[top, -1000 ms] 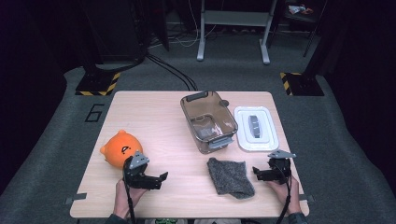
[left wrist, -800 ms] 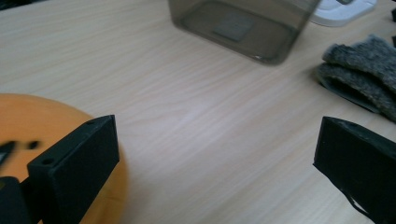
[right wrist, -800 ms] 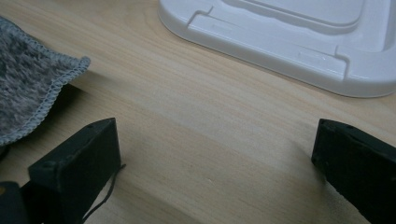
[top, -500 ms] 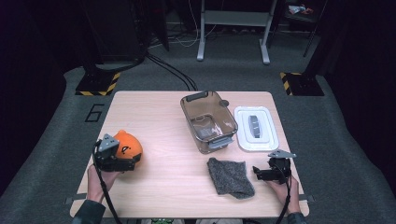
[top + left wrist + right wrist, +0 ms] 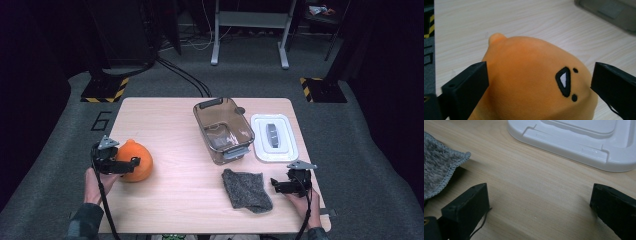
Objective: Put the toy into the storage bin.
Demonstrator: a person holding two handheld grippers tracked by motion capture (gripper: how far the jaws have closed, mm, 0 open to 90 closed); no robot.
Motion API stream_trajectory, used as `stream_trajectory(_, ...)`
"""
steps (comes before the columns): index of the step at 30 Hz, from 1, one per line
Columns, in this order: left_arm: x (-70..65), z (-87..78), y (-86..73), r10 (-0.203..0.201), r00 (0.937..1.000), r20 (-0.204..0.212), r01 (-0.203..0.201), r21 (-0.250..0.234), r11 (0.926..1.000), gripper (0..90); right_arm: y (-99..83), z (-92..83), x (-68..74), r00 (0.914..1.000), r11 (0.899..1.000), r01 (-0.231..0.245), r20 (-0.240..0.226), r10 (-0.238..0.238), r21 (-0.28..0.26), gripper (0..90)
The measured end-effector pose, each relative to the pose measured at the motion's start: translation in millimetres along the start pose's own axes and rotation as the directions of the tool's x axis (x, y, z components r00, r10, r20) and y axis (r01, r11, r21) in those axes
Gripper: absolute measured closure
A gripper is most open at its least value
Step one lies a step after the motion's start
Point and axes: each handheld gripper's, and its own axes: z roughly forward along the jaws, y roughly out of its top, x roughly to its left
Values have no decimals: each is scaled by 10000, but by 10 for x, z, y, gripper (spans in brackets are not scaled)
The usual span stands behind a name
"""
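left gripper view: left gripper (image 5: 537, 82) jaws spread wide around orange plush (image 5: 534, 80) at tabletop (image 5: 170, 130) left edge, just been closing, not yet pressing. risk: soft round plush squirts out or gets shoved off the edge. right gripper (image 5: 539, 207) jaws spread, empty.

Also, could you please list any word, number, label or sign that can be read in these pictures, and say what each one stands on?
"6": a dark numeral on the grey floor left of the table.
The white lid carries a grey tab; any print on it is too small to read.
No other text shows.
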Motion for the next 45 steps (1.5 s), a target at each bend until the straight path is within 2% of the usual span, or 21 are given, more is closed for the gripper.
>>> stream_trajectory(4, -4, 70, -51, 8, 9996, 268, -14, 218, 9998, 104, 0, 0, 1, 10000, 10000, -6, -1, 6, 1, 16)
stream_trajectory(6, -20, 130, -91, 126, 9998, 135, -132, 425, 9990, 148, 0, 0, 1, 10000, 10000, -15, 2, 15, 2, 16)
stream_trajectory(7, -36, 166, -126, -53, 9999, 143, 49, 318, 9995, 167, 0, 1, 0, 10000, 10000, -7, 7, 7, -1, 16)
stream_trajectory(10, -92, 239, -205, -73, 10000, -24, 73, 284, 9996, 268, 0, 1, -3, 10000, 10000, 26, 11, -26, 8, 16)
stream_trajectory(13, -123, 247, -197, 19, 9996, -292, -7, 405, 9992, 357, 1, 1, -2, 10000, 10000, 11, 14, -11, 4, 17)
stream_trajectory(18, -114, 236, -178, -119, 9995, -290, 133, 507, 9986, 497, 1, 1, -2, 10000, 10000, 10, 16, -10, 3, 17)
stream_trajectory(22, -176, 218, -179, 86, 9978, -651, -68, 273, 9996, 571, 1, 1, -2, 10000, 10000, 9, 14, -9, 5, 17)
stream_trajectory(26, -212, 167, -159, 415, 9958, -821, -402, 172, 9990, 608, 1, 1, -2, 10000, 10000, 11, 12, -11, 4, 16)
stream_trajectory(34, -211, 113, -106, 453, 9943, -963, -468, -139, 9988, 624, 2, 2, -3, 10000, 10000, 14, 10, -14, 4, 16)
stream_trajectory(39, -208, 90, -61, 463, 9951, -868, -478, -152, 9987, 624, 4, 4, 1, 10000, 10000, -44, 24, 44, -14, 17)
stream_trajectory(40, -215, 97, -56, 465, 9946, -929, -495, -303, 9983, 625, 4, 4, 1, 10000, 10000, -47, 24, 47, -14, 17)
stream_trajectory(41, -219, 83, -39, 486, 9949, -888, -504, -177, 9986, 625, 4, 5, 1, 10000, 10000, -49, 24, 49, -14, 17)
stream_trajectory(45, -247, 65, 27, 552, 9949, -840, -584, -360, 9976, 627, 4, 5, 1, 10000, 10000, -42, 23, 42, -16, 17)
